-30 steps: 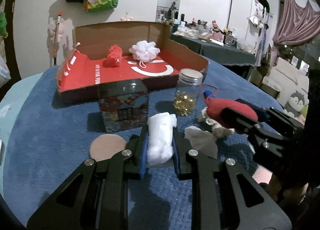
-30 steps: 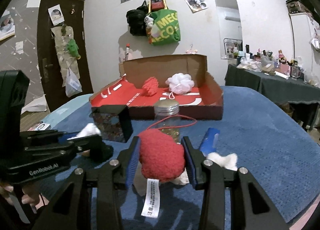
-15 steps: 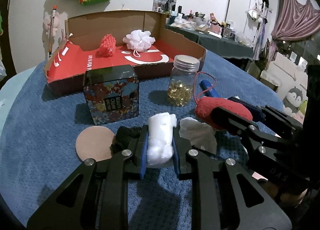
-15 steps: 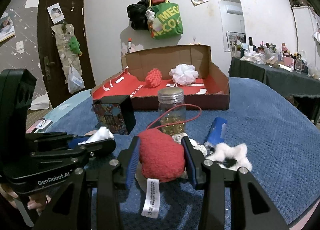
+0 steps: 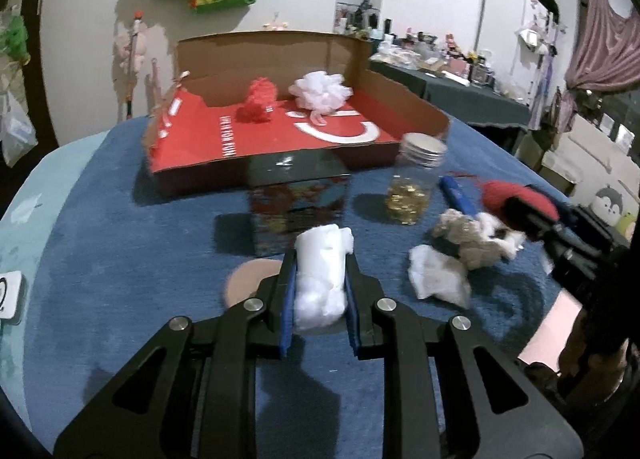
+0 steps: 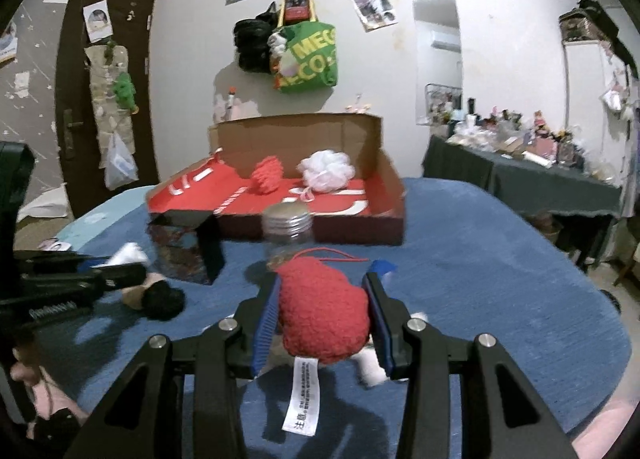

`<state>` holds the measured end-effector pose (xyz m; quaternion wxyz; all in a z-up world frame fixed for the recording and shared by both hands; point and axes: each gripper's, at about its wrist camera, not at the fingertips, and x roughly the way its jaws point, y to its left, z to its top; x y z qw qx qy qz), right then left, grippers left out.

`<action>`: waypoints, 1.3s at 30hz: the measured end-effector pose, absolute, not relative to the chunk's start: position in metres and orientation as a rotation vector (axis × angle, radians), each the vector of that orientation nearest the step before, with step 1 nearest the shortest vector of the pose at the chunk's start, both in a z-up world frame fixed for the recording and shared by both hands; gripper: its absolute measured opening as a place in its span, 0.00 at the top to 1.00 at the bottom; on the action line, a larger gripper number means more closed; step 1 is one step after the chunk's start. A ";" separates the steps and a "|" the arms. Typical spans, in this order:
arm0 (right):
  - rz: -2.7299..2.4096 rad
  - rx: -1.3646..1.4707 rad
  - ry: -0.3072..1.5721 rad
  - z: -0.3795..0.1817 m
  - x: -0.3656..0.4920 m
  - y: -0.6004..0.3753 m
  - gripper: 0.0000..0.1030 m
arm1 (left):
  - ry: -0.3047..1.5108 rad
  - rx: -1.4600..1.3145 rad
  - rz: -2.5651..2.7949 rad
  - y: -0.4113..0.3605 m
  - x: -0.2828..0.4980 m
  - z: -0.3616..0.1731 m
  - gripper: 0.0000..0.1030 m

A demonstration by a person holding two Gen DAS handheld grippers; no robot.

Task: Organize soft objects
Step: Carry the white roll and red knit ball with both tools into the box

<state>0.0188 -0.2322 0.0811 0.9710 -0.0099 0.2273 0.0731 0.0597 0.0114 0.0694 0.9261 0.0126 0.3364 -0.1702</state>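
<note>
My left tool (image 5: 320,291) clenched a white cotton wad (image 5: 322,275); my right tool (image 6: 322,323) gripped a red plush (image 6: 324,315). A patterned tin (image 5: 298,203) and jar (image 5: 416,179) stood before the cardboard tray (image 5: 400,99).

The table (image 5: 120,219) was covered with a blue cloth. An open cardboard box (image 5: 280,139) with a red floor stood at the far side. In front of it stood a dark patterned tin (image 5: 298,211) and, to its right, a glass jar (image 5: 416,183) with a metal lid. A round tan disc (image 5: 244,283) lay near the tin. A white tissue (image 5: 438,279), a beige-and-white soft clump (image 5: 472,235) and a blue stick (image 5: 456,195) lay right of the jar.
</note>
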 end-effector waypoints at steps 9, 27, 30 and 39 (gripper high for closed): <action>0.056 0.012 0.460 0.090 0.039 -0.262 0.57 | 0.737 -0.002 -0.262 0.057 0.082 0.070 0.81; 0.054 -0.001 0.443 0.112 0.107 -0.269 0.57 | 0.790 0.096 -0.304 0.076 0.158 0.080 0.81; 0.074 -0.018 0.422 0.121 0.118 -0.263 0.57 | 0.782 0.113 -0.331 0.071 0.168 0.087 0.81; 0.179 -0.099 0.446 0.135 0.175 -0.237 0.57 | 0.773 0.144 -0.432 0.044 0.206 0.107 0.81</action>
